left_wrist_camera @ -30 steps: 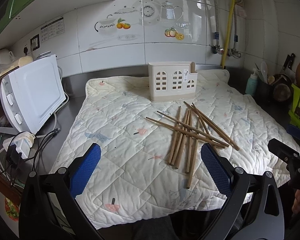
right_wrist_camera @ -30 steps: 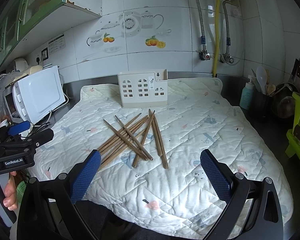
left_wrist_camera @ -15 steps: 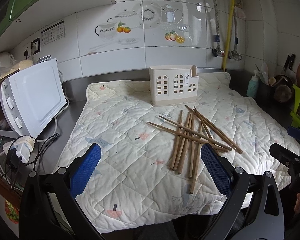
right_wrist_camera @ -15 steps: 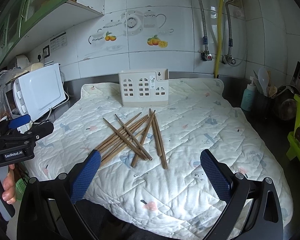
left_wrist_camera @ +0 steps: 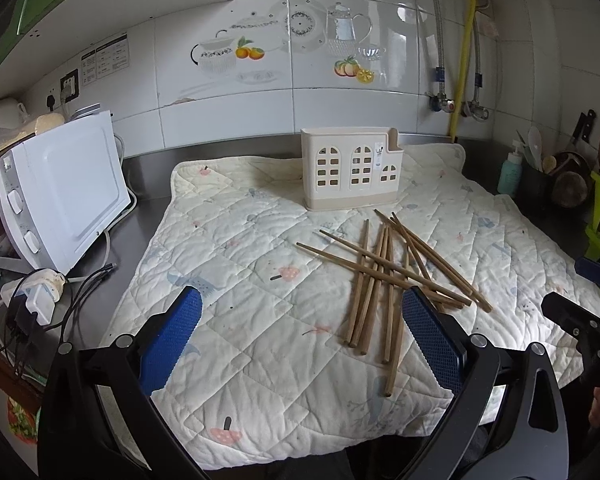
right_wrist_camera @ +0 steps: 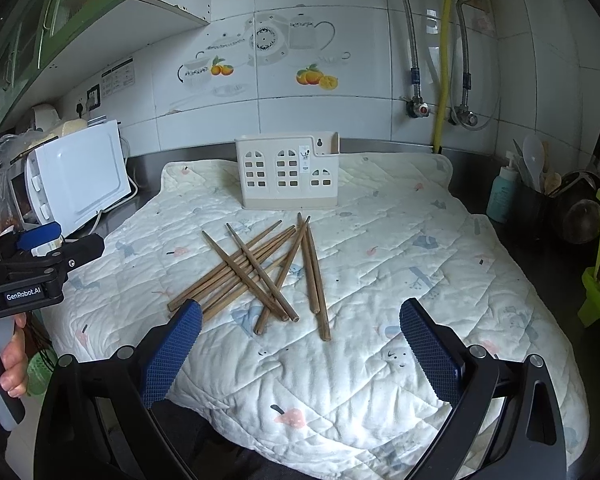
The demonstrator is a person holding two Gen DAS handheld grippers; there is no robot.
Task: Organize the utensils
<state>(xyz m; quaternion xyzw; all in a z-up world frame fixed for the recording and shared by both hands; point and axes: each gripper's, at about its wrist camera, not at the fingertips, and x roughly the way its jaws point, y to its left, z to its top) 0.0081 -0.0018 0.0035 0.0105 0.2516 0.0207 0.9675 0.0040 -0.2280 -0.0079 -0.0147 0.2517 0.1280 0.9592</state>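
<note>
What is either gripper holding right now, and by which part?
Nothing. The left gripper and right gripper are both open and empty; the chopsticks lie loose on the quilted mat.

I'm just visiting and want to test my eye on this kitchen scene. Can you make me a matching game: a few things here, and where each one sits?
Things:
1. chopsticks
2. utensil holder
3. microwave
4. soap bottle

Places:
A. far right of the counter, beside a dark pot of utensils
B. left of the quilted mat, on the bare counter
C. loose pile in the mat's middle
D. upright at the mat's back, near the wall

Pairs: 1-C, 2-D, 3-B, 4-A
</note>
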